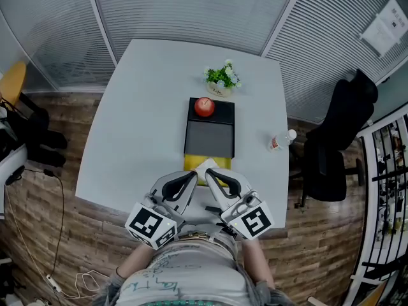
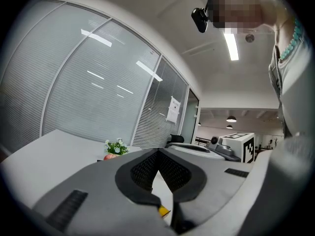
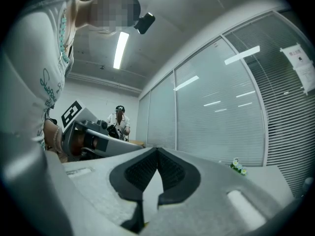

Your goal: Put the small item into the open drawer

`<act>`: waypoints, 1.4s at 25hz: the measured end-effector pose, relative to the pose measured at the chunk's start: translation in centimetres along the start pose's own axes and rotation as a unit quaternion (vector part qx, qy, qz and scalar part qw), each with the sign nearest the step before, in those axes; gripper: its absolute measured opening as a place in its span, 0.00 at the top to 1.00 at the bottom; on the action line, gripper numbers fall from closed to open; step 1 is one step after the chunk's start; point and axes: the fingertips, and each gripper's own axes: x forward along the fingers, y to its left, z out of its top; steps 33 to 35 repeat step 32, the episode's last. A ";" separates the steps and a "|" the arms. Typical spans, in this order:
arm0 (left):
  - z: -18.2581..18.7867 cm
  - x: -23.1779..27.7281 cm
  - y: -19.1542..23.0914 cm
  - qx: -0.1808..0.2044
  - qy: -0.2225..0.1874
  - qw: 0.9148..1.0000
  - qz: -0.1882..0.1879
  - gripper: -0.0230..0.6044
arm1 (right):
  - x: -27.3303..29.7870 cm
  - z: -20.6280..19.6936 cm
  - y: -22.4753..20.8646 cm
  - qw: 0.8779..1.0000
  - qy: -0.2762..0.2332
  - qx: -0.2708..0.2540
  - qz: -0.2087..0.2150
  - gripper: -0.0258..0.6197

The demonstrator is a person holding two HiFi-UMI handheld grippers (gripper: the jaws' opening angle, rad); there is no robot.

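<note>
A black drawer unit (image 1: 220,115) stands mid-table with a red apple (image 1: 204,106) on top, and its open drawer (image 1: 209,139) is pulled toward me, showing a grey inside. Just in front of the drawer lies a flat yellow item (image 1: 195,163) with a white piece (image 1: 208,166) on it. My left gripper (image 1: 191,176) and right gripper (image 1: 210,172) are side by side at the table's front edge, tips over the yellow item's near side. Both are shut with nothing between the jaws. In the left gripper view, my left gripper (image 2: 158,151) shows a yellow speck (image 2: 164,211) through its gap. The right gripper view shows my right gripper (image 3: 157,150) tilted upward.
A small pot of flowers (image 1: 222,80) stands behind the drawer unit. A plastic bottle (image 1: 280,140) lies near the table's right edge, with a black office chair (image 1: 338,139) beyond it. Blinds and glass walls surround the white table (image 1: 140,126). Another person (image 3: 119,123) stands far off.
</note>
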 end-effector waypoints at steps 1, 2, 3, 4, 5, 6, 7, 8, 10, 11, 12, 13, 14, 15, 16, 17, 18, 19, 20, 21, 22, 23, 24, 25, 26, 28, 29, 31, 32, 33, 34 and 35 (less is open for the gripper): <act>0.0 0.0 0.0 0.000 0.001 1.000 0.001 0.97 | -0.1 -0.1 -0.1 1.000 -0.002 -0.006 0.000 0.96; -0.1 0.0 0.1 0.001 0.001 1.000 0.001 0.97 | -0.1 -0.2 -0.2 1.000 -0.002 -0.009 -0.001 0.96; -0.2 0.0 0.2 0.001 0.001 1.000 0.000 0.97 | -0.1 -0.3 -0.3 1.000 0.000 -0.009 -0.002 0.96; -0.2 0.0 0.3 0.001 0.002 1.000 0.000 0.97 | 0.0 -0.4 -0.4 1.000 0.003 -0.009 -0.002 0.96; -0.1 0.1 0.4 0.000 0.003 1.000 0.001 0.97 | 0.0 -0.6 -0.4 1.000 0.005 -0.010 -0.002 0.96; -0.1 0.1 0.5 0.000 0.004 1.000 0.001 0.97 | 0.1 -0.7 -0.5 1.000 0.007 -0.010 0.000 0.96; -0.2 0.2 0.5 0.001 0.005 1.000 0.001 0.97 | 0.2 -0.7 -0.4 1.000 0.008 -0.009 0.002 0.96; -0.3 0.2 0.5 0.001 0.005 1.000 0.000 0.97 | 0.3 -0.6 -0.4 1.000 0.009 -0.007 0.003 0.96; -0.4 0.2 0.3 0.001 0.006 1.000 -0.001 0.97 | 0.4 -0.4 -0.2 1.000 0.010 -0.001 0.003 0.96; -0.5 0.3 0.3 0.001 0.007 1.000 -0.002 0.97 | 0.4 -0.5 -0.2 1.000 0.011 0.001 0.002 0.96; -0.5 0.3 0.3 0.001 0.008 1.000 -0.002 0.97 | 0.3 -0.6 -0.3 1.000 0.011 -0.002 0.001 0.96; -0.6 0.4 0.3 0.001 0.009 1.000 -0.003 0.97 | 0.3 -0.9 -0.5 1.000 0.010 -0.008 -0.001 0.96; -0.6 0.5 0.3 0.001 0.009 1.000 -0.004 0.97 | 0.3 -1.0 -0.7 1.000 0.010 -0.011 -0.003 0.96; -0.5 0.5 0.3 0.000 0.009 1.000 -0.004 0.97 | 0.3 -0.9 -0.8 1.000 0.011 -0.013 -0.004 0.96; -0.4 0.5 0.3 -0.002 0.009 1.000 -0.004 0.97 | 0.3 -0.8 -0.8 1.000 0.013 -0.015 -0.005 0.96; -0.4 0.5 0.2 -0.003 0.009 1.000 -0.003 0.97 | 0.3 -0.8 -0.8 1.000 0.014 -0.020 -0.005 0.96; -0.4 0.4 0.2 -0.003 0.009 1.000 -0.004 0.97 | 0.3 -0.7 -0.8 1.000 0.014 -0.024 -0.005 0.96; -0.4 0.4 0.2 -0.002 0.008 1.000 -0.004 0.97 | 0.3 -0.6 -0.7 1.000 0.015 -0.023 -0.005 0.96; -0.5 0.4 0.2 -0.002 0.008 1.000 -0.005 0.97 | 0.3 -0.6 -0.7 1.000 0.015 -0.019 -0.005 0.96; -0.5 0.4 0.2 -0.002 0.008 1.000 -0.005 0.97 | 0.3 -0.7 -0.7 1.000 0.016 -0.016 -0.006 0.96; -0.6 0.4 0.2 -0.001 0.008 1.000 -0.005 0.97 | 0.3 -0.7 -0.7 1.000 0.017 -0.012 -0.006 0.96; -0.7 0.4 0.2 0.000 0.009 1.000 -0.004 0.97 | 0.3 -0.7 -0.5 1.000 0.019 -0.007 -0.005 0.96; -0.7 0.3 0.2 0.001 0.010 1.000 -0.004 0.97 | 0.4 -0.7 -0.4 1.000 0.020 -0.005 -0.005 0.96; -0.8 0.3 0.3 0.002 0.011 1.000 -0.004 0.97 | 0.4 -0.7 -0.4 1.000 0.019 -0.009 -0.005 0.96; -0.8 0.2 0.3 0.001 0.011 1.000 -0.003 0.97 | 0.3 -0.8 -0.5 1.000 0.018 -0.016 -0.006 0.96; -0.8 0.2 0.4 0.001 0.011 1.000 -0.003 0.97 | 0.4 -0.9 -0.4 1.000 0.019 -0.015 -0.005 0.96; -0.8 0.2 0.5 0.000 0.011 1.000 -0.002 0.97 | 0.5 -0.9 -0.3 1.000 0.022 -0.007 -0.005 0.96; -0.8 0.2 0.6 -0.001 0.011 1.000 -0.002 0.97 | 0.6 -1.0 -0.1 1.000 0.029 0.002 -0.003 0.96; -0.8 0.2 0.6 -0.001 0.011 1.000 -0.002 0.97 | 0.6 -1.0 0.0 0.999 0.032 0.006 -0.002 0.96; -0.8 0.2 0.6 -0.001 0.011 1.000 -0.002 0.97 | 0.6 -1.0 0.0 0.999 0.032 0.006 -0.002 0.96; -0.8 0.2 0.6 -0.001 0.011 1.000 -0.002 0.97 | 0.6 -1.0 0.0 0.999 0.032 0.006 -0.002 0.96; -0.8 0.2 0.6 -0.001 0.011 1.000 -0.002 0.97 | 0.6 -1.0 0.0 0.999 0.032 0.006 -0.002 0.96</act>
